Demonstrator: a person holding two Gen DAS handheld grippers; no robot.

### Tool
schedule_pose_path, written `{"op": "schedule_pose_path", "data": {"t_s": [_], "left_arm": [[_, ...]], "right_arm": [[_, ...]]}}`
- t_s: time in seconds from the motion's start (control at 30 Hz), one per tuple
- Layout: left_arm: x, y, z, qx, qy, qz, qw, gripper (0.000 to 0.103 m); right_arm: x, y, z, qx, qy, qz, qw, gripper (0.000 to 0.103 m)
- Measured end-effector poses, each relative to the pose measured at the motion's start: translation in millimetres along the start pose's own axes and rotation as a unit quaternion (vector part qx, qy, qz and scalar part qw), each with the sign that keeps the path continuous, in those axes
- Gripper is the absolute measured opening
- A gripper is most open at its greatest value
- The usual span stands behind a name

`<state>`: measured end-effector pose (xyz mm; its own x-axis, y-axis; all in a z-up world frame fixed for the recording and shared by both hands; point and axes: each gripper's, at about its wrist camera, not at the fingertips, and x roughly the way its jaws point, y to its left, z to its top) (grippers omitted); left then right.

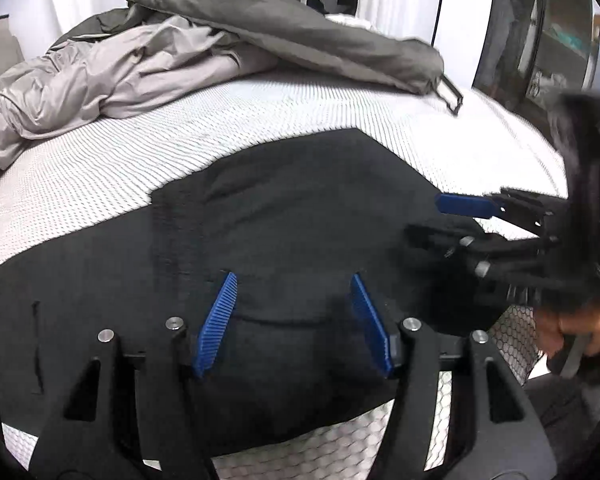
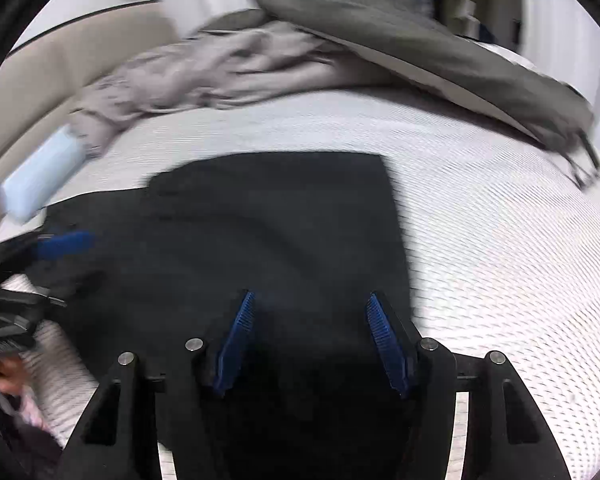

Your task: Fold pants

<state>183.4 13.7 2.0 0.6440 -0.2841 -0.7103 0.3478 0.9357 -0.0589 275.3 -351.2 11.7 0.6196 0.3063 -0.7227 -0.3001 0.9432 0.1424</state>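
Black pants (image 1: 284, 220) lie flat on a white textured mattress (image 1: 180, 136), folded over with a squared edge at the far side; they also fill the middle of the right wrist view (image 2: 276, 224). My left gripper (image 1: 294, 284) hovers just above the pants near their near edge, jaws wide apart and empty. My right gripper (image 2: 310, 300) is also open and empty over the pants' right part. It shows at the right in the left wrist view (image 1: 432, 220), open beside the pants' right edge. The left gripper appears at the left edge of the right wrist view (image 2: 72, 256).
A crumpled grey-beige garment (image 1: 92, 80) and a dark olive one (image 1: 292, 32) lie at the back of the mattress. A light blue pack (image 2: 40, 176) sits at the left by a beige headboard (image 2: 60, 60). A dark cabinet (image 1: 540, 40) stands at the right.
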Motion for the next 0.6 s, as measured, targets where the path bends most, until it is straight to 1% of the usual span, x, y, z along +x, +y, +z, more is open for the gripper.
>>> {"op": "schedule_pose_path", "data": {"t_s": [0.03, 0.1, 0.17, 0.23, 0.27, 0.3, 0.33, 0.37, 0.4, 0.43, 0.47, 0.5, 0.53, 0.57, 0.6], "left_arm": [[8.2, -6.9, -0.1, 0.009, 0.009, 0.006, 0.9999, 0.057], [27.0, -17.2, -0.6, 0.014, 0.029, 0.012, 0.9994, 0.057], [42.9, -19.2, -6.1, 0.025, 0.041, 0.022, 0.9986, 0.057], [50.5, -18.0, -8.2, 0.041, 0.038, 0.024, 0.9981, 0.057], [51.7, -15.6, -9.1, 0.043, 0.038, 0.023, 0.9981, 0.057], [51.7, -13.8, -10.4, 0.042, 0.038, 0.022, 0.9981, 0.057], [50.9, -11.1, -12.4, 0.041, 0.038, 0.019, 0.9983, 0.057], [50.4, -9.5, -13.8, 0.042, 0.038, 0.018, 0.9982, 0.057], [49.3, -8.8, -14.9, 0.044, 0.038, 0.020, 0.9981, 0.057], [48.1, -7.6, -16.3, 0.044, 0.038, 0.020, 0.9981, 0.057], [47.2, -6.1, -17.2, 0.043, 0.038, 0.020, 0.9981, 0.057], [46.4, -5.2, -18.7, 0.043, 0.039, 0.020, 0.9981, 0.057], [44.6, -4.1, -19.4, 0.042, 0.039, 0.020, 0.9981, 0.057], [44.0, -3.7, -19.9, 0.042, 0.040, 0.020, 0.9981, 0.057], [43.9, -3.2, -20.8, 0.042, 0.041, 0.020, 0.9981, 0.057]], "right_arm": [[4.2, 8.3, -1.0, -0.012, 0.005, 0.010, 1.000, 0.060], [25.7, 17.4, -2.1, -0.022, 0.036, 0.019, 0.999, 0.060], [44.2, 21.4, -5.0, -0.031, 0.064, 0.002, 0.997, 0.060], [39.9, 13.9, -11.6, -0.041, 0.063, -0.014, 0.997, 0.060], [25.6, 2.7, -26.2, -0.046, 0.063, -0.026, 0.997, 0.060], [19.3, -3.4, -30.3, -0.053, 0.062, -0.051, 0.995, 0.060], [22.0, -12.8, -27.7, -0.055, 0.060, -0.068, 0.994, 0.060], [17.7, -24.4, -30.8, -0.051, 0.060, -0.081, 0.994, 0.060], [12.3, -32.1, -35.6, -0.045, 0.060, -0.083, 0.994, 0.060], [6.8, -44.1, -39.6, -0.036, 0.060, -0.093, 0.993, 0.062], [1.5, -56.9, -43.6, -0.020, 0.063, -0.105, 0.992, 0.068], [-0.9, -68.0, -43.1, 0.002, 0.063, -0.084, 0.994, 0.068], [-7.3, -81.0, -46.8, 0.031, 0.064, -0.049, 0.996, 0.068], [-14.9, -99.1, -51.8, 0.081, 0.063, 0.009, 0.995, 0.068], [-15.9, -113.9, -54.3, 0.125, 0.060, 0.059, 0.989, 0.068]]}}
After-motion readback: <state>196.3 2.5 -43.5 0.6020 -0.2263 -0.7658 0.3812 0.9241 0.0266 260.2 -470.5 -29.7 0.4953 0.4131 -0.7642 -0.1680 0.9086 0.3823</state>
